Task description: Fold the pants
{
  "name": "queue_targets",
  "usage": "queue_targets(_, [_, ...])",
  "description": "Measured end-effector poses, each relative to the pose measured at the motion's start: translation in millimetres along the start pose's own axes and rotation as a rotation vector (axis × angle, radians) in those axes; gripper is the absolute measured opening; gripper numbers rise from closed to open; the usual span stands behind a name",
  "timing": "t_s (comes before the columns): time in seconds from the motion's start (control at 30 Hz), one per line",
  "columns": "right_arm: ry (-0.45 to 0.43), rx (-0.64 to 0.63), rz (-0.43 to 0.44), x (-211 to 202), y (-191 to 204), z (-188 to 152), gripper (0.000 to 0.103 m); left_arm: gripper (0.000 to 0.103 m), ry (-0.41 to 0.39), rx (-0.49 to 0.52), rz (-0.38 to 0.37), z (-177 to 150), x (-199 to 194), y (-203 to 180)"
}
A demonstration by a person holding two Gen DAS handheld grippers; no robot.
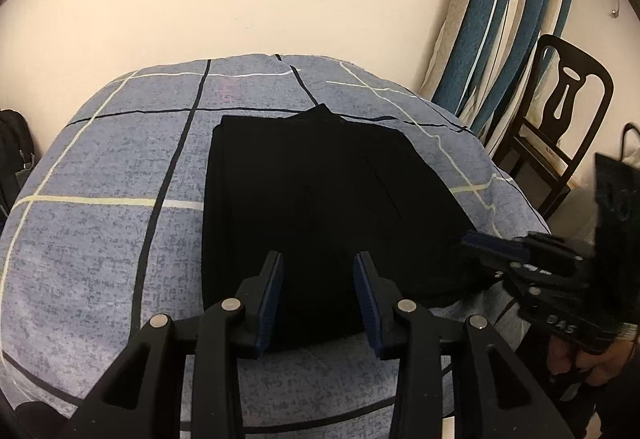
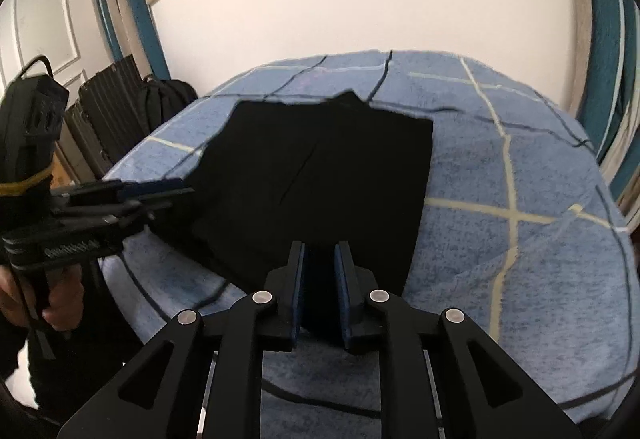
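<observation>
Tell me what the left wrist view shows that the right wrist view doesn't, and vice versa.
Only the left wrist view shows the dark wooden chair and the striped curtain to the right of the bed. Only the right wrist view shows the black backpack and a white panelled door at left. Both show the folded black pants lying flat on the blue checked bedspread, with the left gripper and the right gripper open above the near edge.
</observation>
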State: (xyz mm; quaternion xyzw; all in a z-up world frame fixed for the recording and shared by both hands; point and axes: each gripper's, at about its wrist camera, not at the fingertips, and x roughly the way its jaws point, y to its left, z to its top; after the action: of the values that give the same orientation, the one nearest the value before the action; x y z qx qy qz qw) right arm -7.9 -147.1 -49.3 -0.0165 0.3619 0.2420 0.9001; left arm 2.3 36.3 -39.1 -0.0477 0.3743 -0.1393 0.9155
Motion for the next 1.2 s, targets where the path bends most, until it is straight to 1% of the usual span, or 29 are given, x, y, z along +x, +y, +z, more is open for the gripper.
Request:
queue_targets(0.07, [-0.014,-0.005,0.023,-8,7,-1,0.018,0.040,-0.005,0.004,0.017,0,-5,-3])
queue_targets(0.13, [0.003,-0.024,0.013,-3,9,-6,0.019,0.041,0.004,0.008,0.041,0,-4,-4])
queue_targets(0.17, [0.030,-0.033,0.006,5,9,-10,0.019,0.043,0.014,0.009,0.053,-1,-1,-4])
queue_targets(0.23, [0.025,-0.048,-0.009,5,11,-11,0.021,0.043,0.022,-0.002,0.071,0,0,-5])
queue_targets(0.37, [0.028,-0.029,0.020,0,11,-2,0.033,0.042,0.024,-0.019,0.103,7,-7,-9])
queue_targets(0.4, [0.024,-0.024,0.026,-3,11,-1,0.034,0.042,0.027,-0.018,0.119,9,-8,-10])
queue_targets(0.47, [0.016,-0.021,0.027,-8,12,0,0.034,0.042,0.031,-0.019,0.140,9,-11,-11])
queue_targets(0.53, [0.012,-0.017,0.026,-10,13,-1,0.034,0.042,0.034,-0.027,0.143,9,-13,-10])
queue_targets(0.7, [0.027,-0.003,0.024,-4,13,-4,0.034,0.042,0.054,-0.027,0.183,4,-10,-7])
queue_targets(0.77, [0.041,-0.010,0.016,-1,15,-6,0.034,0.043,0.059,-0.043,0.175,3,-8,-3])
queue_targets(0.93, [0.054,-0.008,0.007,3,15,-5,0.034,0.044,0.064,-0.042,0.178,1,-5,-1])
queue_targets(1.13, [0.062,-0.017,-0.014,8,17,-7,0.035,0.050,0.063,-0.054,0.174,-1,-1,5])
queue_targets(1.2, [0.069,-0.019,-0.015,5,17,-4,0.035,0.050,0.060,-0.062,0.173,0,-3,7])
